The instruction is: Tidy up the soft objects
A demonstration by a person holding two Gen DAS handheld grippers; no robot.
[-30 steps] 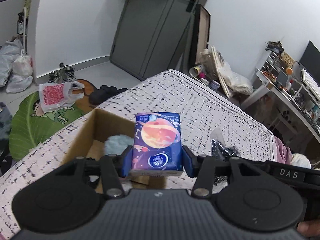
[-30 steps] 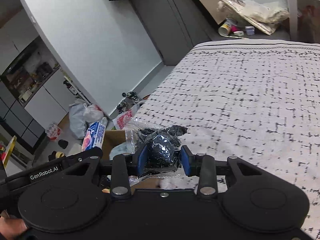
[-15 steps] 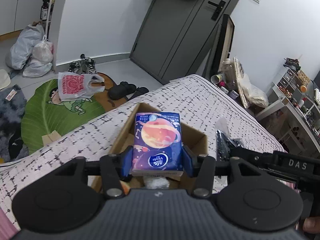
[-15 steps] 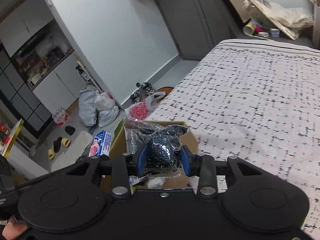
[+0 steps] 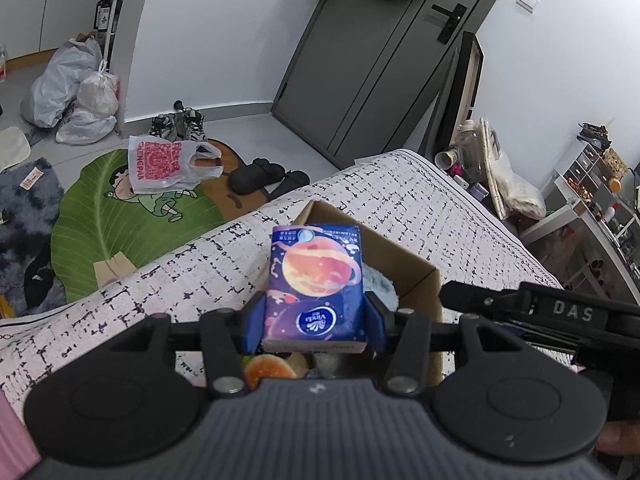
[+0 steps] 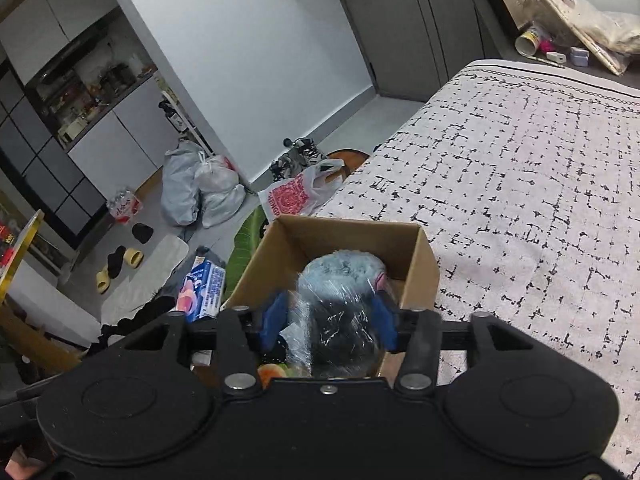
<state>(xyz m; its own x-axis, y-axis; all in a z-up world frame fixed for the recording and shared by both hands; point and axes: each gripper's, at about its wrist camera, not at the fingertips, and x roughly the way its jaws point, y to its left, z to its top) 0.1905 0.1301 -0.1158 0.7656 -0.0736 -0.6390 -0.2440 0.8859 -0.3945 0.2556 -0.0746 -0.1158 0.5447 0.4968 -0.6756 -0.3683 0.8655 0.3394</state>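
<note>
My left gripper is shut on a blue tissue pack with an orange planet print and holds it above the open cardboard box on the bed. My right gripper has its jaws wider apart around a black item in clear plastic wrap over the same box; I cannot tell whether the pads still touch it. A fluffy light-blue item lies inside the box. The tissue pack also shows in the right wrist view.
The bed has a white cover with black dashes. On the floor lie a green leaf rug, a red-printed plastic bag, shoes and grey bags. A grey door stands behind.
Both grippers have moved over the box. The right gripper's jaws have spread and the wrapped black item sits lower between them. The left gripper still holds the tissue pack.
</note>
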